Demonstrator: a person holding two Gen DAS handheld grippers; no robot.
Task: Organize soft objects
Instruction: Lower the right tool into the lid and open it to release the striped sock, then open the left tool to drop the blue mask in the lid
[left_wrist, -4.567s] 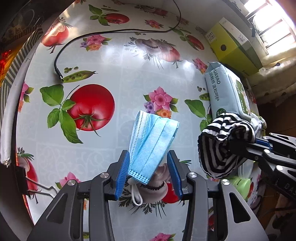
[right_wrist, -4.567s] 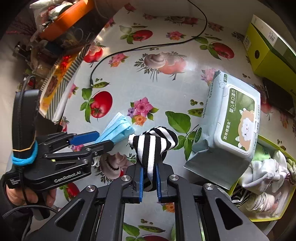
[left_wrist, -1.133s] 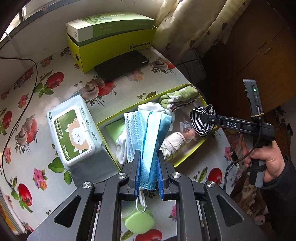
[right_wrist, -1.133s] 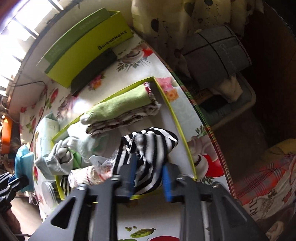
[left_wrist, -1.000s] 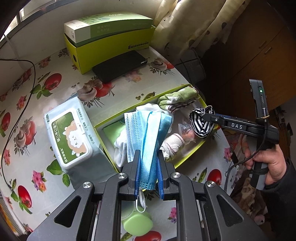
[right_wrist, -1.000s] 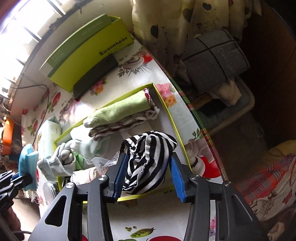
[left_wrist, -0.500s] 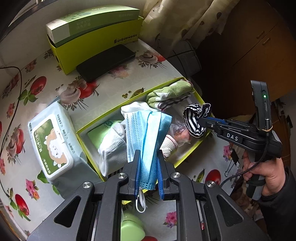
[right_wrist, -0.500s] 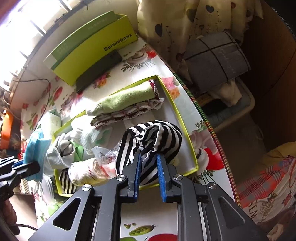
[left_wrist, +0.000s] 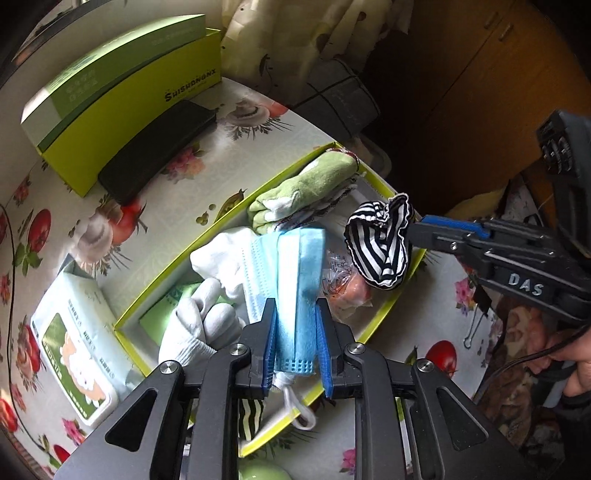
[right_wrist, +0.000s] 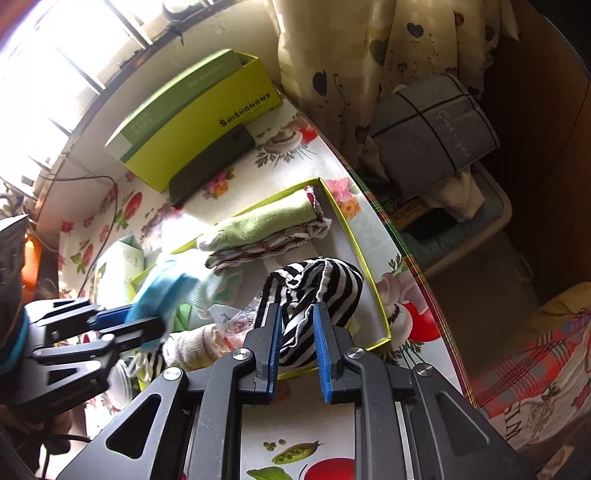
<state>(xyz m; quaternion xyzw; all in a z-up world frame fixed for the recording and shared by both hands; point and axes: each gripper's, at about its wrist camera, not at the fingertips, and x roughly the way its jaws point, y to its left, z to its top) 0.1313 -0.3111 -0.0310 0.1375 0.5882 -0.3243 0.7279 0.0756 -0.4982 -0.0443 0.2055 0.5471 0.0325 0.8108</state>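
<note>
Since the earlier frames I have carried both pieces off the open tablecloth and across to the yellow-green tray (left_wrist: 207, 236), so the view now looks down into it instead of at the bare table (left_wrist: 177, 173). The tray is already crowded: folded green cloth (left_wrist: 310, 184) at the far end, white gloves (left_wrist: 207, 317) at the near end. My left gripper (left_wrist: 295, 347) has just been opening; the blue face mask (left_wrist: 291, 280) sits between its pads with a gap showing on the right side, so I judge it barely held and hanging over the tray's middle. My right gripper (right_wrist: 297, 347) has just been closing and is clamped on the striped sock (right_wrist: 314, 291) above the tray's right end. My worry is the mask's ear loop (left_wrist: 295, 402) dangling near the front rim: it may snag on a finger or drag the mask outside. The sock could also spring onto the rim when freed.
</note>
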